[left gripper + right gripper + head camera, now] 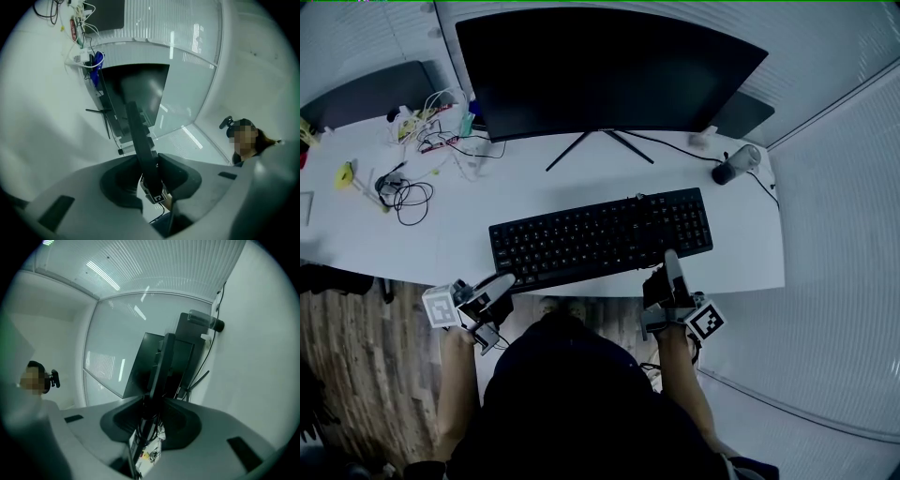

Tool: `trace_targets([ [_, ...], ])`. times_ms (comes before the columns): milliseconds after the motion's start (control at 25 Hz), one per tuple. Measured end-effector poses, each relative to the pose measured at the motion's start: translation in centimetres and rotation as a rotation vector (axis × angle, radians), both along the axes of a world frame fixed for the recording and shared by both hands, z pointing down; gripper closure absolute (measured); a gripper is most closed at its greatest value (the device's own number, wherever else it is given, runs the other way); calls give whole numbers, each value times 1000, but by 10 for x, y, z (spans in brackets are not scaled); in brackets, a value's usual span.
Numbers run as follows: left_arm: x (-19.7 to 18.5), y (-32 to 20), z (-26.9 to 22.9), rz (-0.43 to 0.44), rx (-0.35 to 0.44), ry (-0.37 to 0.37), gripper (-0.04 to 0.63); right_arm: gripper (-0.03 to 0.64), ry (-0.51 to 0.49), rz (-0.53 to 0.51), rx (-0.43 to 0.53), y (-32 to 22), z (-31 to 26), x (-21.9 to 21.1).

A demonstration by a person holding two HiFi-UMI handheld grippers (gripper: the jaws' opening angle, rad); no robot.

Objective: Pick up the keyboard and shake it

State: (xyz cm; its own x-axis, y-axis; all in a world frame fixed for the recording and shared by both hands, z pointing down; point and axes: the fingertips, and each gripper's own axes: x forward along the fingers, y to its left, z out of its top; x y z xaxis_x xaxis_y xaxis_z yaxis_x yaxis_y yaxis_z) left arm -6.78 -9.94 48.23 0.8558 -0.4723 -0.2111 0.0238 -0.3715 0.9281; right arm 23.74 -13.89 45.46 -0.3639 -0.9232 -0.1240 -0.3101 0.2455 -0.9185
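The left tool (502, 281) sits at the lower left of the head view. Its two jaws pinch the near left corner of the keyboard (600, 234). In the left gripper view, the thin dark edge of the keyboard (140, 140) runs right between the jaws of the left tool (150, 173), and they squeeze it from both sides.

The right tool (670, 262) sits at the lower right and does the same job on the near right edge. In the right gripper view, the keyboard (159, 366) stands edge-on in the middle, pinched by the right tool (152, 416).

The keyboard is in the middle of the head view, slanted, with its near edge past the front of the white worktop (581, 183). Behind it is the big dark monitor (600, 66), and a mess of wires (412, 197) lies at the upper left.

So the grabbing part is done – both tools have the keyboard. It looks lifted off the worktop, but I cannot be sure. Whether the shaking has begun cannot be told – I think most of it is left to do.
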Motion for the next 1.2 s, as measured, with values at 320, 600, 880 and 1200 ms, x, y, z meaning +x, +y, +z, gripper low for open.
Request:
trace_targets([
  [320,-8,3,13,0,-31,-24,474,492,-32,5,-54,8,28,-6],
  [600,-11,-1,23,22,-46,-58,474,492,-50,19,-76,13,45,-6],
  [880,-9,-8,49,60,-107,-77,474,492,-84,50,-151,22,83,-3],
  [1200,1,-15,88,86,-218,-93,474,492,-111,112,-295,35,138,7],
])
